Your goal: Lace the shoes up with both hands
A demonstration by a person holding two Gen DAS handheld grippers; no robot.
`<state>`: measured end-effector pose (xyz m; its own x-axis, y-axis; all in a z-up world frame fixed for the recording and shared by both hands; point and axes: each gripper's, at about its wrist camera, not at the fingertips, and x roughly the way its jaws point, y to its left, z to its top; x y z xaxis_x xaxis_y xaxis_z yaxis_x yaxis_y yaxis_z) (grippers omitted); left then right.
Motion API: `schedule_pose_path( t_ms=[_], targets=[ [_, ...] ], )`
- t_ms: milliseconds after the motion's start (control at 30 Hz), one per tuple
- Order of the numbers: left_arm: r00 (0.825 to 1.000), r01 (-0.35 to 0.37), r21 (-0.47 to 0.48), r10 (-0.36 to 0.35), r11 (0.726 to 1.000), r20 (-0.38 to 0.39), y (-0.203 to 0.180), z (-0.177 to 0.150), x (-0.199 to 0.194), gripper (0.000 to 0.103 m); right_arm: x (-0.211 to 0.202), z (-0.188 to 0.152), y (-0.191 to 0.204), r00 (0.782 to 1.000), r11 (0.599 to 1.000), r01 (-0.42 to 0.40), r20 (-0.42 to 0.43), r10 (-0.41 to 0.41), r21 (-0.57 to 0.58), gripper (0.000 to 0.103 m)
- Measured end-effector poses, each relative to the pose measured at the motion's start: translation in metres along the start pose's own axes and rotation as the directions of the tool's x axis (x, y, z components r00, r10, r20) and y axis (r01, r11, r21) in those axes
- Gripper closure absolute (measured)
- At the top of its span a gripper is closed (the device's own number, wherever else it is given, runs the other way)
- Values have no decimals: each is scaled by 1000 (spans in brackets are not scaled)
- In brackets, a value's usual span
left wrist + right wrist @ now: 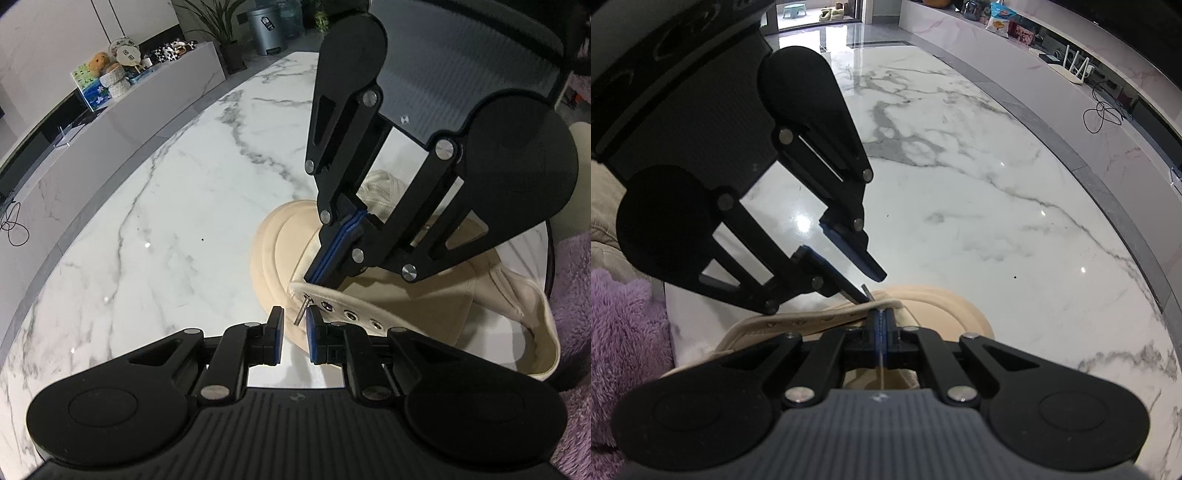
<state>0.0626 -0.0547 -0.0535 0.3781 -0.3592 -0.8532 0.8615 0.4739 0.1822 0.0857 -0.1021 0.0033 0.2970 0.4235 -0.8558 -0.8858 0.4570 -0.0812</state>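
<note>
Even indoor light, strong fisheye bend

The glossy white grey-veined marble tabletop carries small pinpoint glints left of the jaws and one broad white glare patch beyond them in the right wrist view; shadows stay soft; the black grippers read as near-silhouettes; edges curve hard; the distant background goes dim and soft.
</note>
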Motion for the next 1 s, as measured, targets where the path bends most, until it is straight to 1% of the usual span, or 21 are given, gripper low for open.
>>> schedule_pose_path(
  t_ms=[33, 67, 100, 167, 233, 367, 433, 467, 500, 600, 700, 800, 1000],
  targets=[
    [1000, 2, -5, -2, 1000, 0, 0, 0, 1, 93, 0, 0, 0, 1000, 1000, -1, 1, 1, 1, 101],
    [1000, 4, -12, -4, 1000, 0, 1, 0, 2, 97, 0, -1, 0, 1000, 1000, -1, 3, 1, 3, 101],
    [1000, 10, -24, -10, 1000, -2, 2, 0, 1, 98, 1, -1, 0, 1000, 1000, 0, 4, 0, 4, 101],
    [1000, 6, -38, -6, 999, -5, 2, 0, 0, 99, 0, -1, 0, 1000, 1000, 3, 6, -3, 6, 101],
    [1000, 1, -38, -2, 999, -11, 0, 0, -1, 100, -3, -1, 0, 1000, 1000, 11, 12, -11, 9, 98],
    [1000, -1, -80, 0, 997, -11, 2, -1, -9, 101, -21, -4, -9, 998, 998, 39, 53, -42, 48, 97],
    [1000, -16, -97, 16, 995, -9, 4, -2, -16, 102, -33, -9, -19, 995, 994, 66, 67, -72, 86, 93],
    [1000, -26, -102, 26, 994, -8, 5, -3, -19, 102, -39, -13, -24, 993, 991, 87, 71, -95, 105, 88],
    [999, -37, -112, 36, 993, -12, 7, -4, -22, 102, -45, -18, -30, 991, 986, 110, 68, -119, 127, 82],
    [998, -59, -138, 57, 989, -18, 13, -8, -33, 102, -54, -34, -44, 985, 970, 160, 36, -170, 185, 81],
    [996, -85, -152, 83, 985, -20, 17, -13, -41, 102, -53, -56, -54, 982, 954, 189, -16, -190, 231, 81],
    [994, -110, -178, 107, 978, -22, 23, -16, -50, 102, -50, -77, -53, 980, 943, 197, -52, -190, 267, 81],
    [987, -158, -206, 152, 966, -42, 33, -24, -63, 102, -52, -110, -33, 989, 940, 146, -56, -135, 308, 81]
  ],
)
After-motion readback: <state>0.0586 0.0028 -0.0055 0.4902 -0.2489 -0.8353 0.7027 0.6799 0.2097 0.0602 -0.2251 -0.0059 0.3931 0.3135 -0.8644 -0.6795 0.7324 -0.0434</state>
